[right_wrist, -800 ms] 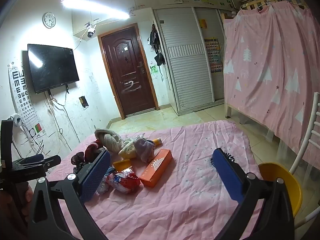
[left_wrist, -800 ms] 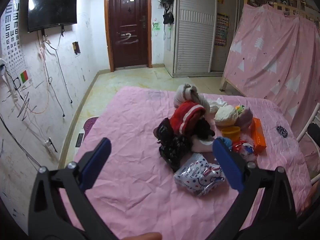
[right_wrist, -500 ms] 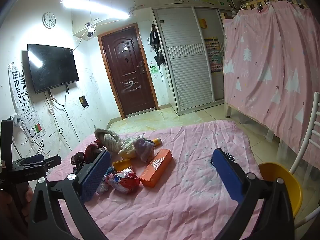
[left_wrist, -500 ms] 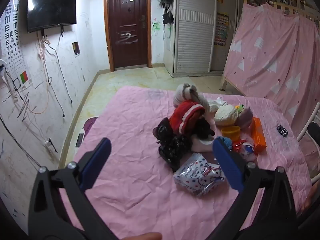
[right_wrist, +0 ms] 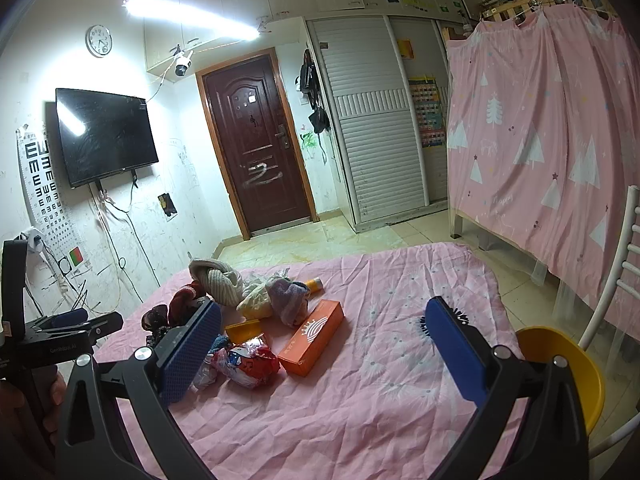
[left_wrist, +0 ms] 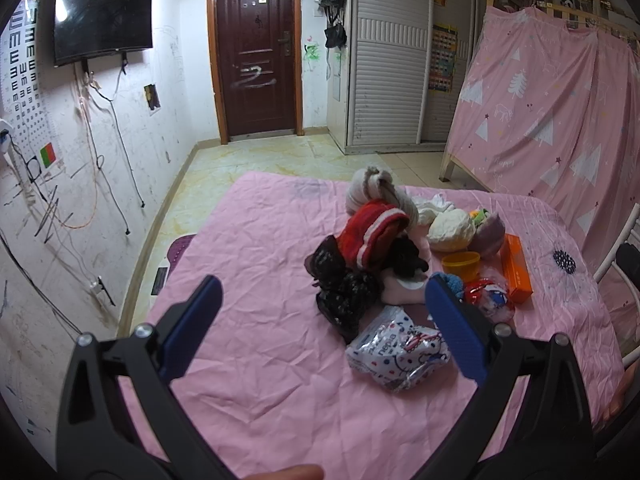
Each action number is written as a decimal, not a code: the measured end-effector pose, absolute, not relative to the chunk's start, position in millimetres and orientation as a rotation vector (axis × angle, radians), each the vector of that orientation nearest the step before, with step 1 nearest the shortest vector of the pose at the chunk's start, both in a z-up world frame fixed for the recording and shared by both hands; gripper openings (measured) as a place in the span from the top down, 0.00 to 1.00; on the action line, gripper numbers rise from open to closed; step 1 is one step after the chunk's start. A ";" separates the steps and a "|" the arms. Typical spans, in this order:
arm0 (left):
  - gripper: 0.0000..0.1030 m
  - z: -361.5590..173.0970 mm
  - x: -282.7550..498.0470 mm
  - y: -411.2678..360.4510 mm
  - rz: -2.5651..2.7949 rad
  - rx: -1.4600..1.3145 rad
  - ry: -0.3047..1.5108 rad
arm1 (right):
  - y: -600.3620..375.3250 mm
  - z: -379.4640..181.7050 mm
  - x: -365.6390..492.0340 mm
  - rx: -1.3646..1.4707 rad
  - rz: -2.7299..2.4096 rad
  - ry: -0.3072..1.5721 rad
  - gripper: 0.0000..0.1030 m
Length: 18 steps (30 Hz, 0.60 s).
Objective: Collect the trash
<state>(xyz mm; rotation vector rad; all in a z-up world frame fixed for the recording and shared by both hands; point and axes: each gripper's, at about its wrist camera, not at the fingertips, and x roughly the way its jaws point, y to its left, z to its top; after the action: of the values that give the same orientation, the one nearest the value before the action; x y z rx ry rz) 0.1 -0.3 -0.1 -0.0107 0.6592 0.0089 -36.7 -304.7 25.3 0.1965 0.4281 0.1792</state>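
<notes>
Next to nothing has changed in the last moment: both grippers hang where they were above the pink bed (left_wrist: 248, 248), and the heap of things on it lies just as it did. The left gripper (left_wrist: 320, 328) is spread wide and empty, looking down over the pile, with the white printed wrapper (left_wrist: 394, 354) close under its right finger. The right gripper (right_wrist: 324, 344) is likewise wide apart and holds nothing; ahead of it lie the red wrapper (right_wrist: 250, 364) and the orange box (right_wrist: 314, 336), touching or nearly so. Rolled socks and clothes (left_wrist: 372, 236) sit mixed in behind. To me this looks like a pause before the first pick, so no trash is collected yet. The printed wrapper seems the nearest candidate for the left side, the red wrapper for the right.
</notes>
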 end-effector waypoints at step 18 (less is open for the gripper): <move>0.06 -0.1 0.0 -0.4 0.009 -0.010 0.660 | -304.6 24.0 -36.4 0.195 0.177 0.426 0.08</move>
<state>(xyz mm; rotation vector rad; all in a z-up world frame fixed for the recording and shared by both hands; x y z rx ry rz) 0.0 -0.4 -0.1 -0.0095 0.6597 0.0090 -36.4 -304.6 24.0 0.1952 0.4265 0.1773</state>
